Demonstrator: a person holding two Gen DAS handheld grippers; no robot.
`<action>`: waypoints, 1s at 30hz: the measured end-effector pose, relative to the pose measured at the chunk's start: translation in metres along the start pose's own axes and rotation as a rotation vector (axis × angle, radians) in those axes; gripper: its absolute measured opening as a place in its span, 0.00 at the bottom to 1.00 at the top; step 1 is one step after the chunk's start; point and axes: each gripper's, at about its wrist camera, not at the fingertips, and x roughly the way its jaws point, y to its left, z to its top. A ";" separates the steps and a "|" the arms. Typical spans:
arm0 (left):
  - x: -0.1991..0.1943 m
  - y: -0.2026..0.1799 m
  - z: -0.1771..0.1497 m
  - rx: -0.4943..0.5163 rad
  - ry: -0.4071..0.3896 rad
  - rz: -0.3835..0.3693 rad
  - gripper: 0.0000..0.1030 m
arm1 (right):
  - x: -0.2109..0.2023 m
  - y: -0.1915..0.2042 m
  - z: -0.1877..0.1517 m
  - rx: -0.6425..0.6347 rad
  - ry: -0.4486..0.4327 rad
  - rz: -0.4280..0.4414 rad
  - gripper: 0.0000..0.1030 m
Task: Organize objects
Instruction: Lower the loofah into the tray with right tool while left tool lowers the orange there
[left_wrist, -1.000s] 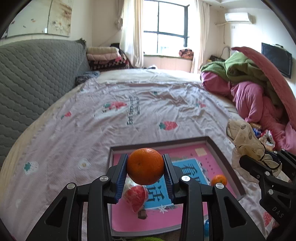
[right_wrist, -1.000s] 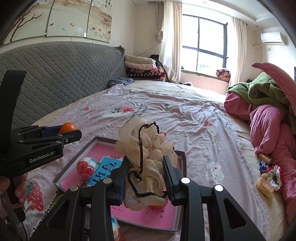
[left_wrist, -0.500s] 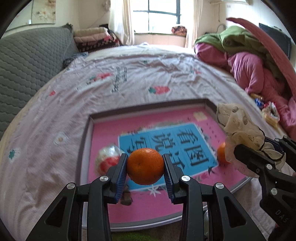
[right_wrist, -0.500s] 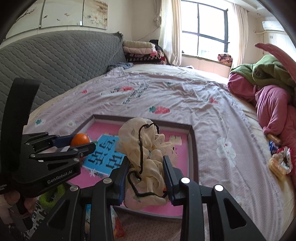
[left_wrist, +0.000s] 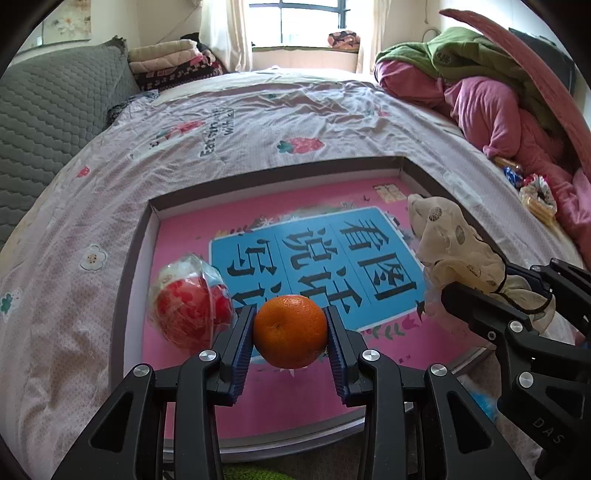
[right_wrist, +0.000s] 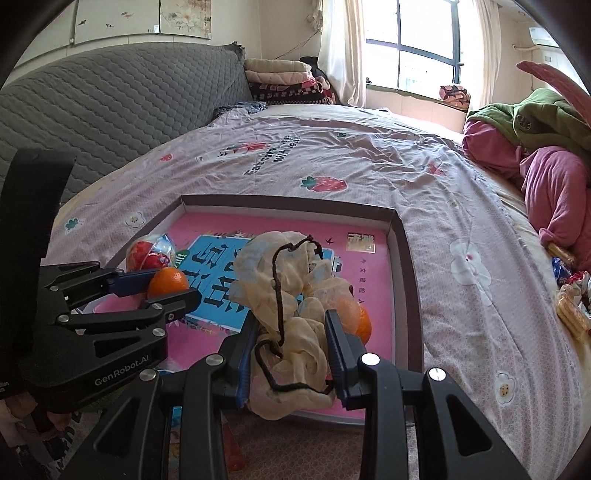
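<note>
Left wrist view: left gripper (left_wrist: 290, 334) clamped on an orange (left_wrist: 290, 331), lower centre of frame, blue ribbed pads pressed to both flanks of the fruit and its dimpled end turned toward the lens; held clear above the pink floor of the shallow box (left_wrist: 144, 236), presumably for release inside, since the box appears to serve as the collecting place. Directly left of the fruit, resting on the box floor at lower left of centre, a red wrapped ball (left_wrist: 192, 295) under clear film. Centre of frame, a blue printed panel (left_wrist: 317, 266) with large characters on the box floor. Right edge, the second tool entering with pale cloth. Right wrist view: right gripper (right_wrist: 291, 345) closed tight on a cream cloth pouch (right_wrist: 291, 295), lower centre, dark drawstring looped over the front; bunched fabric filling the gap between the pads and spilling above them, hanging over the near right part of the box (right_wrist: 402, 236). Behind the pouch, right of centre, a second orange (right_wrist: 360, 321) partly hidden, whether inside the fabric or on the floor not determinable. Left middle, the other tool with its fruit over the near left part of the box. All around, lilac bedsheet (right_wrist: 332, 155) with strawberry print.
</note>
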 end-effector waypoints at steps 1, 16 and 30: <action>0.001 -0.001 -0.001 0.004 0.006 0.002 0.37 | 0.001 0.000 -0.001 -0.001 0.003 0.003 0.34; 0.006 0.008 -0.005 -0.034 0.049 -0.025 0.37 | 0.007 -0.004 -0.010 0.058 0.039 0.055 0.35; 0.002 0.010 -0.011 -0.033 0.044 -0.025 0.38 | -0.003 -0.008 -0.018 0.082 0.047 0.067 0.49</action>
